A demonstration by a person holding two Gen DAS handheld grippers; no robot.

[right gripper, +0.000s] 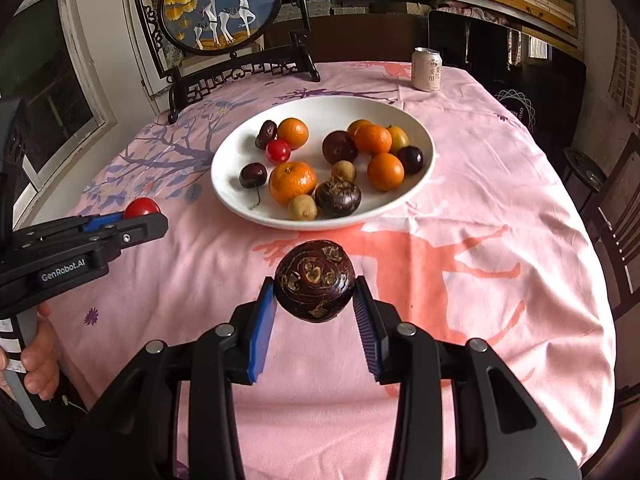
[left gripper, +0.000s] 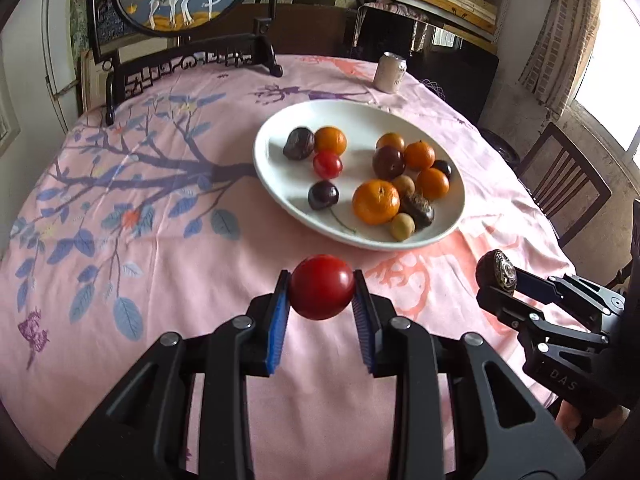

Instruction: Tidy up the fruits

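Nearest, the left gripper (left gripper: 321, 288) has its blue ribbed pads pressed on either side of a smooth, glossy red cherry tomato (left gripper: 321, 287), the jaws nearly together and the fruit held clear of the cloth. Just to its right, the right gripper (right gripper: 315, 288) is clamped a little wider on a dark brown water chestnut (right gripper: 315, 286), squat and round, its top rough with concentric rings and dry papery flecks. Both fruits hang above the near part of the table, short of the dish, so the step in hand looks like carrying two picked pieces to join the rest; the next move would call for reaching forward over the near rim and letting go low, since round fruit rolls easily on glazed china. Beneath lies a soft pink tablecloth (right gripper: 500, 208) printed with blue-leafed branches and coral figures. Beyond it sits the wide, shallow white plate (right gripper: 236, 152), holding matte dimpled mandarins (right gripper: 292, 182), dark shiny cherries, small tan longans and more chestnuts. Farther right stands a pale drink can (right gripper: 427, 69), and far left a dark carved screen (right gripper: 224, 8) with painted deer.
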